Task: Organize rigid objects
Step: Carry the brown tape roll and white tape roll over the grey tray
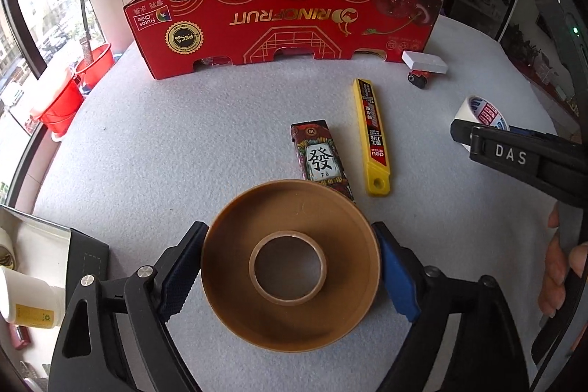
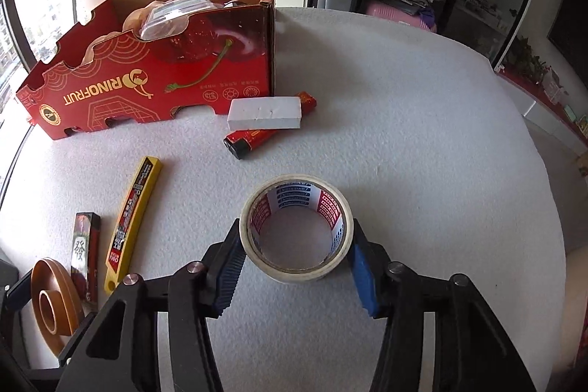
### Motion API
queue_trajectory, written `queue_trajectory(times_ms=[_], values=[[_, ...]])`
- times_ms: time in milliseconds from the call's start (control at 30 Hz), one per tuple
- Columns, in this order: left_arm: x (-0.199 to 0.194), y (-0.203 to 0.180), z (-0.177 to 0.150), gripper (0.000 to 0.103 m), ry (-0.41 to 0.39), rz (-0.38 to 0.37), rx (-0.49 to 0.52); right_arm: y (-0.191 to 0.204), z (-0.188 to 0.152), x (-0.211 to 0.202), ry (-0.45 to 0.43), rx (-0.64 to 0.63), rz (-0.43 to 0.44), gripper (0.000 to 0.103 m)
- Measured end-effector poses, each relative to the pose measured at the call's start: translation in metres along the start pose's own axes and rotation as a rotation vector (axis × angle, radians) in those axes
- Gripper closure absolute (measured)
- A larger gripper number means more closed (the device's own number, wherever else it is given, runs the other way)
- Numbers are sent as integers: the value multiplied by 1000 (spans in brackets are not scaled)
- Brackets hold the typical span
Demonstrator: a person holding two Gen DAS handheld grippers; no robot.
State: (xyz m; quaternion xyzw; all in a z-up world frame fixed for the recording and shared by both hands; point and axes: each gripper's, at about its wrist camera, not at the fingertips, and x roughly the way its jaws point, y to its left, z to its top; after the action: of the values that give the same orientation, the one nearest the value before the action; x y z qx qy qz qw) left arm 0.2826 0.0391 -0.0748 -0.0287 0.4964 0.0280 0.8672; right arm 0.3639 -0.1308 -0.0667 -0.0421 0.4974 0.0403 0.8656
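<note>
A wide brown tape roll (image 1: 290,315) lies flat on the white table cover (image 1: 183,142). My left gripper (image 1: 290,245) straddles it, with both blue pads against its rim. A white tape roll (image 2: 294,267) with a red and blue printed core lies to the right. My right gripper (image 2: 297,234) is shut on it, one pad on each side. In the left wrist view that white tape roll (image 1: 477,109) shows behind a black finger (image 1: 514,153) of the right gripper. The brown tape roll (image 2: 55,300) sits at the lower left of the right wrist view.
A red cardboard fruit box (image 1: 279,24) stands at the back, with items inside. In front of it lie a yellow blade case (image 1: 371,135), a printed lighter (image 1: 319,157), a white block (image 2: 264,112) and a red lighter (image 2: 257,136). Red buckets (image 1: 62,105) stand beyond the left edge.
</note>
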Motion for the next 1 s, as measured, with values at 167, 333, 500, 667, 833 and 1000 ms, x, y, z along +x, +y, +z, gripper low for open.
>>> queue_trajectory(times_ms=[167,333,500,667,833,1000], values=[[-22,0,-18,15,-2,-16,3,-8,-39,-38,0,-3,50,49],[-65,-17,-54,15,-37,-18,52,-21,-86,-83,8,17,89,49],[-111,-35,-90,14,-67,-9,86,-26,-133,-131,11,47,109,49],[-151,-37,-128,14,-82,-5,110,-18,-172,-169,0,27,96,49],[-177,-31,-164,14,-89,-7,109,-9,-204,-199,-12,43,113,49],[-189,-20,-186,14,-88,-9,94,1,-231,-216,-13,43,116,49]])
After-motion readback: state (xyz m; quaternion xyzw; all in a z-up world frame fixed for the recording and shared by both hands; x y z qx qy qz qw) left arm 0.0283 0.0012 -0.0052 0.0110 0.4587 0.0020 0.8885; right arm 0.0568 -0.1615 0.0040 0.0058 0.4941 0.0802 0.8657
